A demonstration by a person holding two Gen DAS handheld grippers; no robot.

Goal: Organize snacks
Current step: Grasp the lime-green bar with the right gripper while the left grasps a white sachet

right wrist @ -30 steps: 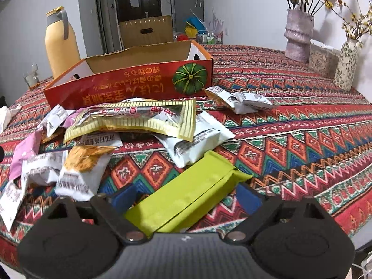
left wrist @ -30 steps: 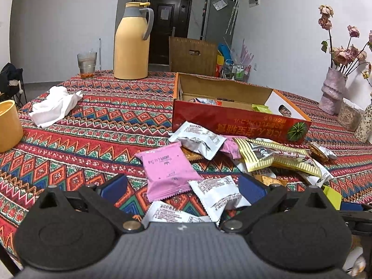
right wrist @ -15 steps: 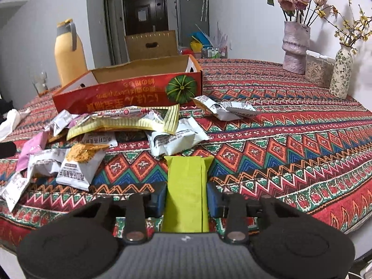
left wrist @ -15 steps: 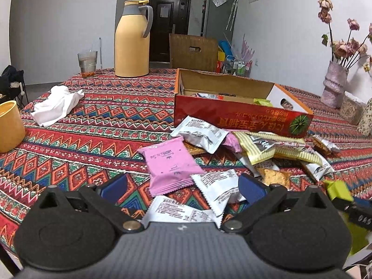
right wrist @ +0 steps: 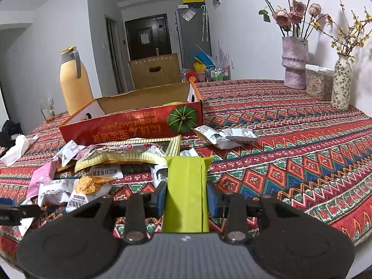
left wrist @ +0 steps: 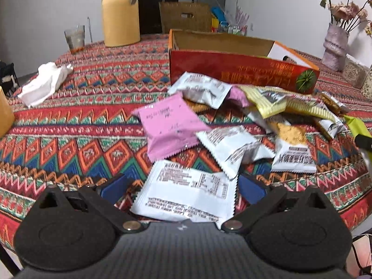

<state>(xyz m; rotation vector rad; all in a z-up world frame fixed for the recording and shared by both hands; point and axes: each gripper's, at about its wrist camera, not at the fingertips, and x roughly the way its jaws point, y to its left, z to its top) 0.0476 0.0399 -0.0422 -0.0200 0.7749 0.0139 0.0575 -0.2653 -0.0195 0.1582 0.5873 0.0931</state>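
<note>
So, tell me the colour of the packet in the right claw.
Lime green packet, clearest in the right wrist view.

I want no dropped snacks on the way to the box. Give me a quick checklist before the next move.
1. Right gripper clamped on the green packet: ok.
2. Packet lifted off the tablecloth: cannot tell.
3. Red box open on top: ok.
4. Room inside the box: cannot tell.
5. Left gripper jaws open around the white packet: ok.
6. White packet free of overlap: not ok, another white packet overlaps its corner.
</note>
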